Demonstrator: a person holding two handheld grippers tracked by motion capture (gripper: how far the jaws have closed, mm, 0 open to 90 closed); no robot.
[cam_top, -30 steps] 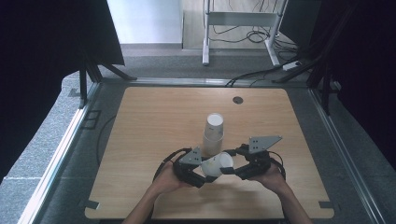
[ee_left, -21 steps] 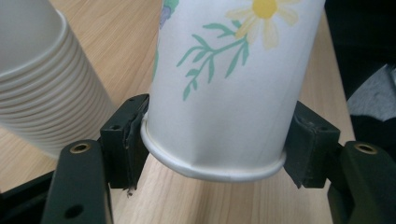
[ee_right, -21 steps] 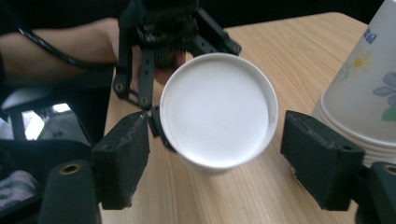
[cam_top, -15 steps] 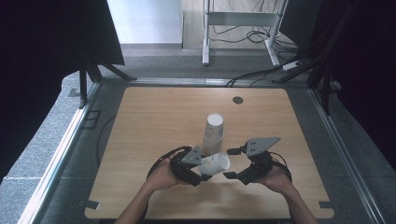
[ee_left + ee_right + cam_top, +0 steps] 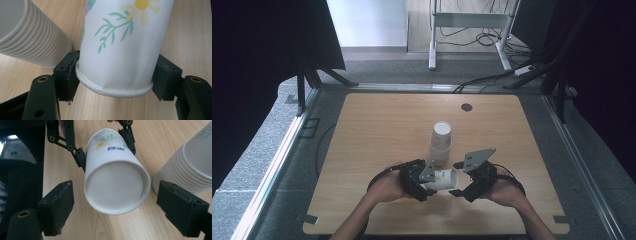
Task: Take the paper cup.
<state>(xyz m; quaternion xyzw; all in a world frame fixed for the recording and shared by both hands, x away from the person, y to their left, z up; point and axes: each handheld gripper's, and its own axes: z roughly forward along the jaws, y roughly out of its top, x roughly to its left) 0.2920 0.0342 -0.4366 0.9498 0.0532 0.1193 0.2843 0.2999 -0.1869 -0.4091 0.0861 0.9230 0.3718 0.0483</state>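
Note:
A white paper cup (image 5: 444, 179) with a flower print lies level just above the table near its front edge. My left gripper (image 5: 423, 184) is shut on it at the rolled rim; in the left gripper view both pads (image 5: 68, 72) press the cup (image 5: 120, 50). My right gripper (image 5: 458, 190) faces the cup's closed base (image 5: 117, 187). Its jaws have just been opening, and the base sits between them with a gap on each side, so this gripper (image 5: 115, 207) stands open. A tall stack of cups (image 5: 441, 142) stands upright just behind.
The stack of ribbed cups (image 5: 32, 40) is close beside the held cup, also at the right in the right gripper view (image 5: 192, 162). The wooden table (image 5: 377, 130) has a small dark round cap (image 5: 467, 107) at the back. Cables trail from both grippers.
The right gripper's jaws have spread away from the cup's base, which they gripped a second ago. The cup stays in the left gripper. Both hands have kept their places.

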